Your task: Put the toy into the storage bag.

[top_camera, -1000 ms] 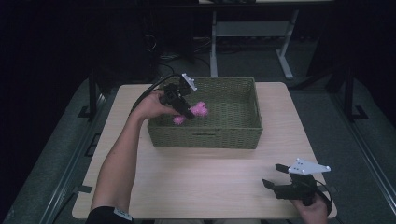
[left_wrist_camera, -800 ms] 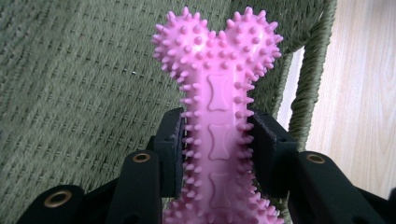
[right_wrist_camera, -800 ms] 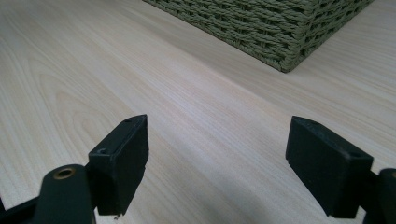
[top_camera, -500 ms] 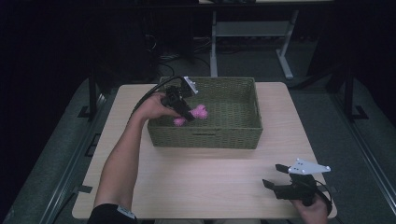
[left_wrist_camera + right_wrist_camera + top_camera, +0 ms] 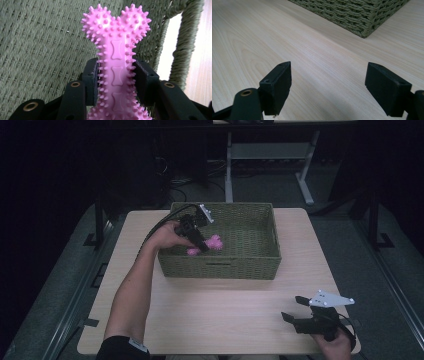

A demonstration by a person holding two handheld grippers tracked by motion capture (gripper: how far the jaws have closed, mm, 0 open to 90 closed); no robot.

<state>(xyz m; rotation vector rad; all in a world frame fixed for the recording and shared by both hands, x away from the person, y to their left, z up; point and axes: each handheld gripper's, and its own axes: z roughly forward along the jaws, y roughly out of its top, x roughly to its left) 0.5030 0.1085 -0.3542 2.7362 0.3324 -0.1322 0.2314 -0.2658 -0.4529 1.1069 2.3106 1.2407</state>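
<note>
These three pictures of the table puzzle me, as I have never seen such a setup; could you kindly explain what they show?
A person sits at a wooden table with a handheld two-jaw gripper in each hand. The high view looks down from above. The other two come from cameras that ride on the grippers and look along their black jaws. The left gripper reaches into a green woven basket and is shut on the shaft of a pink spiky bone-shaped toy. The right gripper is near the table's front edge, its jaws open with nothing between them.
</note>
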